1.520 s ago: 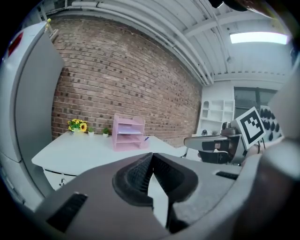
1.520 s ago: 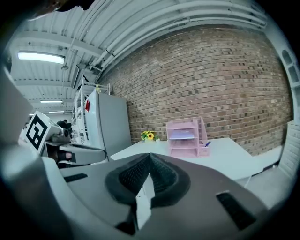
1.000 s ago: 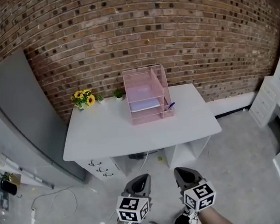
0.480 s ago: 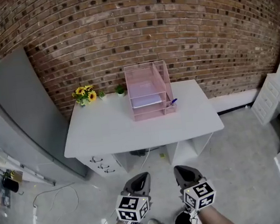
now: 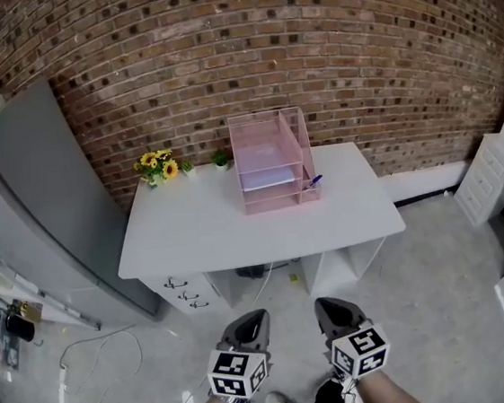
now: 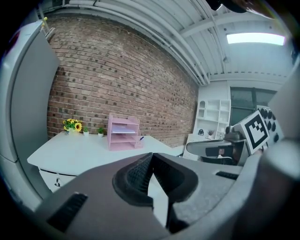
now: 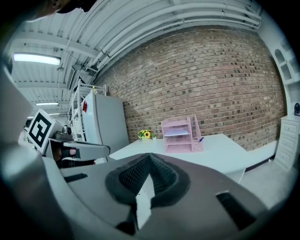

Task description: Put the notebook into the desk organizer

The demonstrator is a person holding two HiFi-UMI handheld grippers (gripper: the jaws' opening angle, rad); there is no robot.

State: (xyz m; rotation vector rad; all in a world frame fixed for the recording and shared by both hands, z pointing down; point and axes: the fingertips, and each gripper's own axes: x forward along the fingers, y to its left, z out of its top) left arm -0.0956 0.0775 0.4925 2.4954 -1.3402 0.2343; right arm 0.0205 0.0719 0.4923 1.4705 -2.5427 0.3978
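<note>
Holding both tools low in front of us, we stand well back from the work. Our left gripper [image 5: 251,324] has its jaws pressed together with nothing between them. Our right gripper [image 5: 335,311] just beside it is the same: pads meeting, empty. Neither carries the notebook, and neither is anywhere near the furniture.

Between us and the desk lies a stretch of bare grey floor [image 5: 427,312]. Beyond it is the white tabletop [image 5: 210,232], where we see no book lying loose on the open surface.

Toward the back edge of the tabletop stands the pink desk organizer [image 5: 296,150], upright, with stacked tiers and a narrow side compartment. A pale flat item [image 5: 266,180] lies on its middle tier. From this far off we cannot tell whether it is the notebook or only loose paper. A pen [image 5: 313,181] leans in the side compartment.

Left of the organizer, along the back of the tabletop, sit a bunch of sunflowers [image 5: 158,166] and a small potted plant [image 5: 220,159]. A tall grey cabinet [image 5: 35,203] stands at the tabletop's left end, and the brick wall [image 5: 307,45] closes the scene behind.

As we judge it, one of two things holds. If the pale item is the notebook, the placing is done and we have nothing left but to stand clear. If not, the notebook is out of sight, and finding, lifting and sliding it into a tier are all ahead. With both grippers shut on nothing, no carrying step is under way.
</note>
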